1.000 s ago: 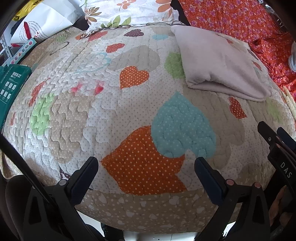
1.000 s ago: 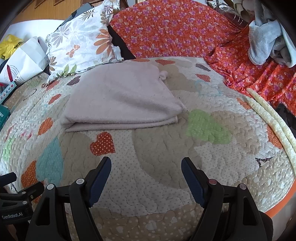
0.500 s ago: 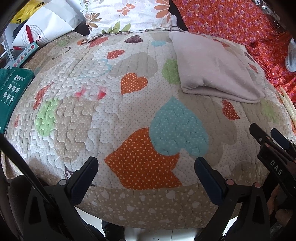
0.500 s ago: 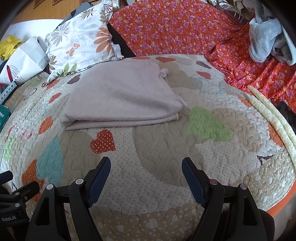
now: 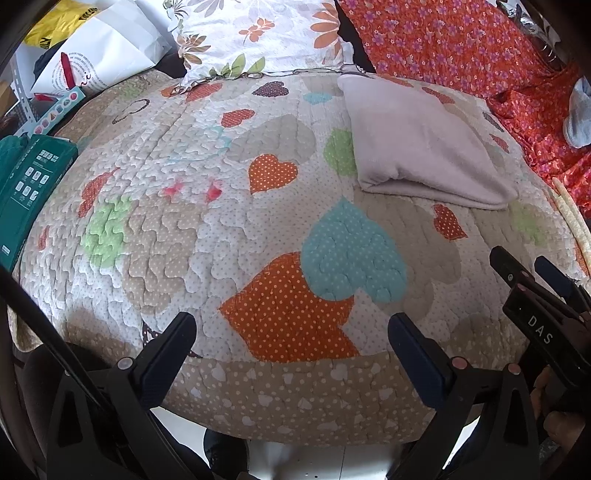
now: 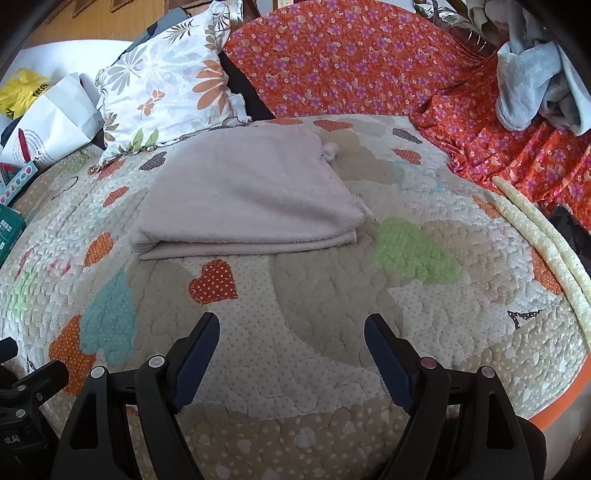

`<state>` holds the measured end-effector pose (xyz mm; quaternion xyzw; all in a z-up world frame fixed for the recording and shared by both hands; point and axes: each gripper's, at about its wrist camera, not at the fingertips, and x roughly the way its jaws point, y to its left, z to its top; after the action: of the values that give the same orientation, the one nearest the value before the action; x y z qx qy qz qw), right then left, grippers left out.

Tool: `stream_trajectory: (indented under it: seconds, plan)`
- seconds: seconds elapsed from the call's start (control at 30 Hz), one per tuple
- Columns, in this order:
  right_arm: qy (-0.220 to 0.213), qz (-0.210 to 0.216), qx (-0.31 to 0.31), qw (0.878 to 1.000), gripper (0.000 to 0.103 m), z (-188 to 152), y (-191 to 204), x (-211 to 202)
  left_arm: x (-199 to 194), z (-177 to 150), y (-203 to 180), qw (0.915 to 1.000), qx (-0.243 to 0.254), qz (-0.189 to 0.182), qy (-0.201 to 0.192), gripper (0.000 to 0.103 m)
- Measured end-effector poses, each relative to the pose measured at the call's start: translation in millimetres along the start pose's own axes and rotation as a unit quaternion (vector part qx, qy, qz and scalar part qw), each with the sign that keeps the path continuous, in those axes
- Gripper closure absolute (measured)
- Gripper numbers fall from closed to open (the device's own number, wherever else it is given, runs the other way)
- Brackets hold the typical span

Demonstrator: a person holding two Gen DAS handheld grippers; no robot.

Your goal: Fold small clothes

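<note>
Folded pale-pink garment [image 5: 424,147] lies on the heart-patterned quilt [image 5: 221,221] in the left wrist view, far right of centre, well beyond the left claw [image 5: 291,332], whose fingers are spread wide and hold nothing. The right claw [image 5: 532,273] shows at the right edge. A flowered pillow [image 5: 258,33] sits behind.

From the right wrist view, the garment [image 6: 243,206] rests flat ahead of the right claw [image 6: 291,332], also gaping wide and empty over the quilt [image 6: 332,314]. An orange floral cloth [image 6: 351,62] lies beyond.
</note>
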<state>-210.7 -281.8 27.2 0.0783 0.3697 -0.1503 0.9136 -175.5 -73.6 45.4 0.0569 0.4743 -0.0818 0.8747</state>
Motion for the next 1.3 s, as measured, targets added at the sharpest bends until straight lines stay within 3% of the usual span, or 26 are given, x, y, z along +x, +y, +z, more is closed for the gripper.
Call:
stream_trajectory:
  seconds: [0.77,1.0,1.3]
  plan:
    - [-0.017,-0.004,-0.017,1.0,0.017,2,4,-6,18,4,0,0.9997,-0.007,-0.008,0.023,0.0]
    - [0.042,-0.058,-0.034,0.997,0.017,10,4,9,22,25,7,0.9998,-0.019,0.0,0.01,0.0]
    - [0.068,-0.083,-0.047,0.993,0.017,32,3,16,24,42,3,0.9999,-0.016,0.001,-0.005,0.0]
